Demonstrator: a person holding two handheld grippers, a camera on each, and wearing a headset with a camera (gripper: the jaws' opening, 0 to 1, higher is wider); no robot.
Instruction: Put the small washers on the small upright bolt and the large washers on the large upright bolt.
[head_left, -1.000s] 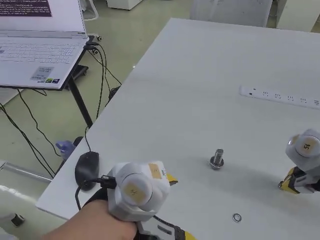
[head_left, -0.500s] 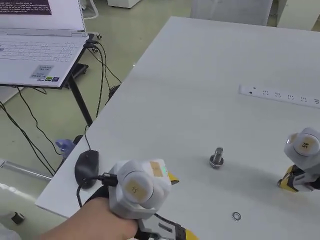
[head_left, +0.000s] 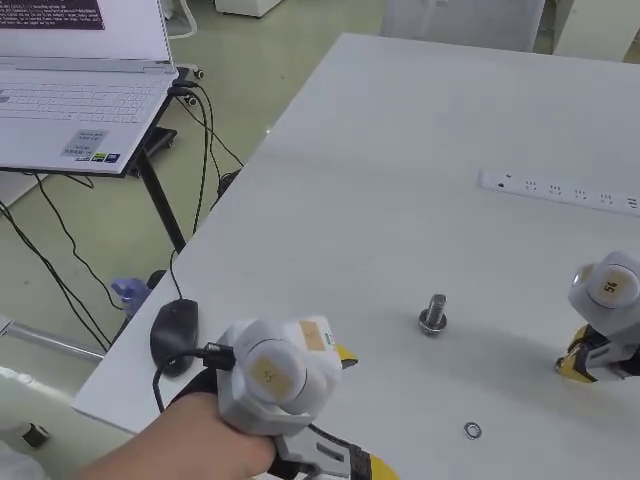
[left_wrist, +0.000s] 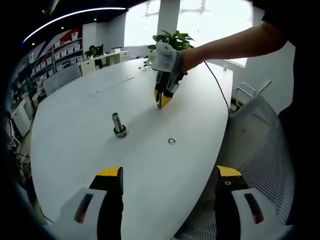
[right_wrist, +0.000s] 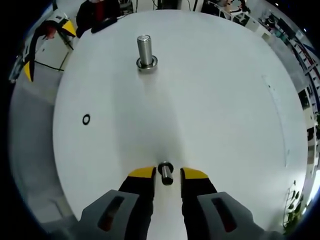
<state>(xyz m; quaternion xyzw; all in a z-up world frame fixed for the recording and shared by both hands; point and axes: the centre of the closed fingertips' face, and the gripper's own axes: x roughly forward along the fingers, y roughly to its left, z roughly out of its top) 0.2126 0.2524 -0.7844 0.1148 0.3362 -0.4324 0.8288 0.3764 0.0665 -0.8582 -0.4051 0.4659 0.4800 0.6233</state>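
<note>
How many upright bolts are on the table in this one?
2. The large bolt stands in the open on the table. The small bolt stands between the jaws of the right claw. More could be hidden behind that claw.

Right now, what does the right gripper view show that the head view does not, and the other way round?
Right gripper view: a small bolt sits between the right gripper's fingers; whether they touch it, I cannot tell. Head view: an open laptop on a stand beside the table. Both: the large bolt standing upright, and one loose washer lying apart from it.
</note>
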